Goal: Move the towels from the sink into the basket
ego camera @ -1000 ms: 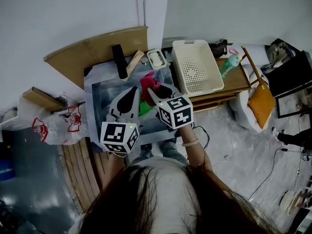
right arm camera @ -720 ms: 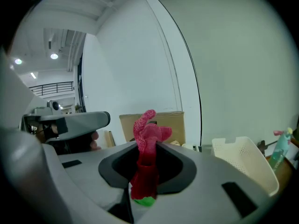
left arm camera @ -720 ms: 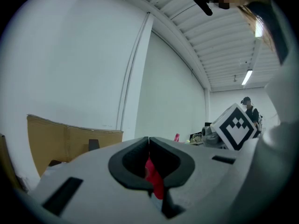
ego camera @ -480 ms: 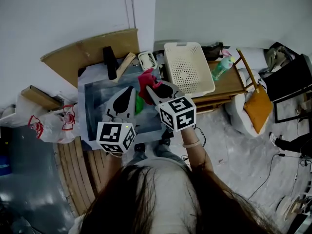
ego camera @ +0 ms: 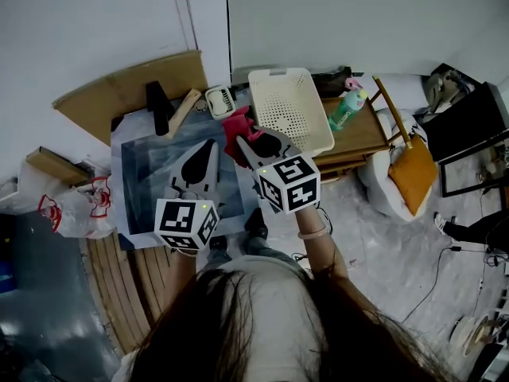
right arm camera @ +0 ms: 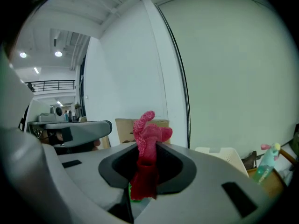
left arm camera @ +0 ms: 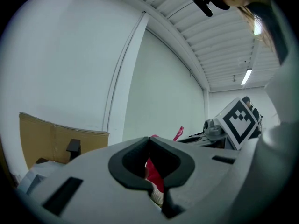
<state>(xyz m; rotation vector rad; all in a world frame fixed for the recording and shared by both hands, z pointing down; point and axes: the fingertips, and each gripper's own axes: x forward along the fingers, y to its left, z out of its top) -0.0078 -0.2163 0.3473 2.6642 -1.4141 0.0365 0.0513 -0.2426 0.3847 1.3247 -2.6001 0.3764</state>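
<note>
Beside the basket [ego camera: 290,110], right gripper [ego camera: 243,142] clamps a red towel [right arm camera: 150,133]; left gripper [ego camera: 208,146] closed.

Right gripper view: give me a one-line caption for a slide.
Right gripper shut on a red towel, the white basket low to its right beside a spray bottle.

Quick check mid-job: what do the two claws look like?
The left claw and right claw are pale grey tapered shells with black lining round the jaws. Each carries a white cube with black square markers. A thin band circles the right wrist.
</note>
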